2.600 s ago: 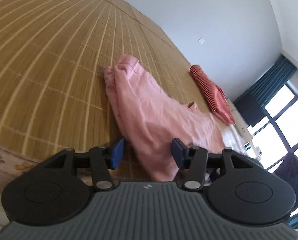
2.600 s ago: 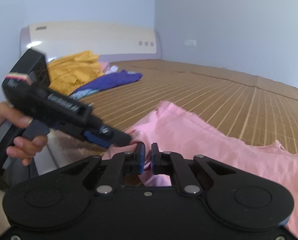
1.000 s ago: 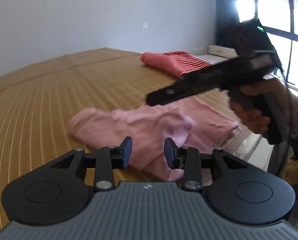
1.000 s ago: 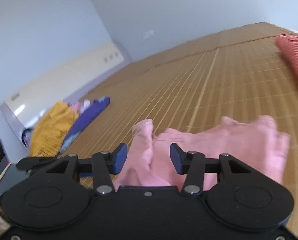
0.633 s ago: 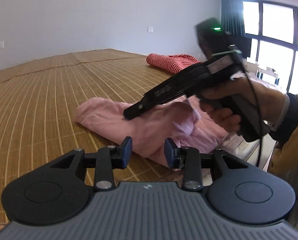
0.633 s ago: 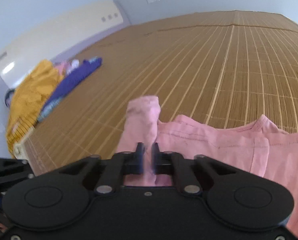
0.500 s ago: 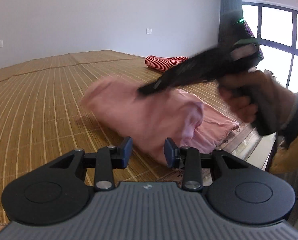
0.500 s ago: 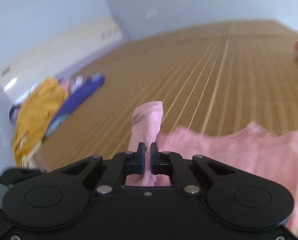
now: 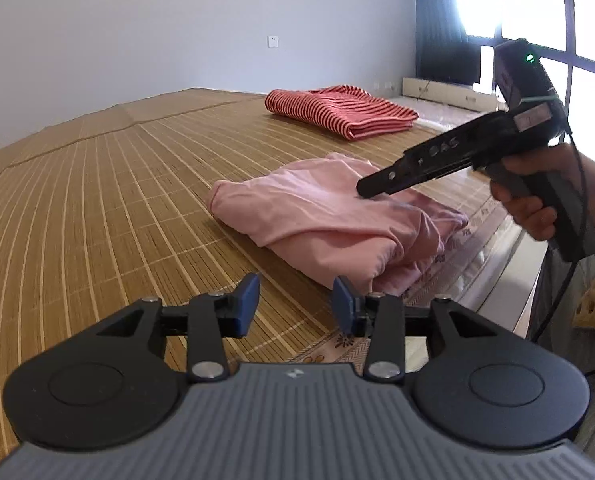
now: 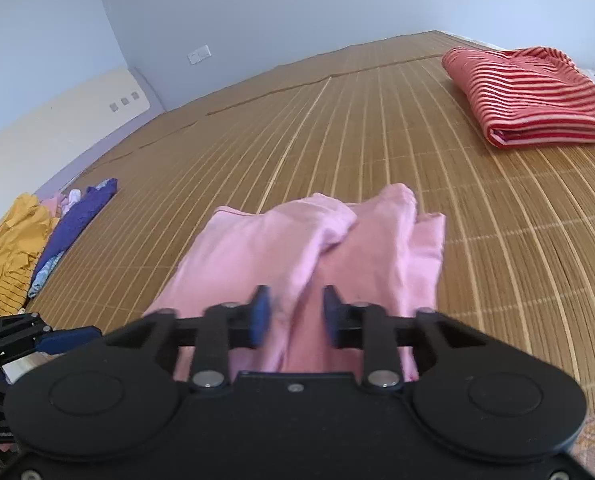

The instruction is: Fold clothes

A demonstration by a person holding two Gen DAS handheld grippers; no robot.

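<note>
Soft pink garment (image 9: 329, 216) bunched on ribbed bamboo mat (image 9: 97, 200); both grippers' fingers opening, gripping nothing.

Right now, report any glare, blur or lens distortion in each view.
Left wrist view: window blown out white, glare spilling past the curtain; mat slats bow from fisheye; pink garment sharp. Right wrist view: even light, pink garment and blue fingers smeared by motion; striped garment crisp.
</note>
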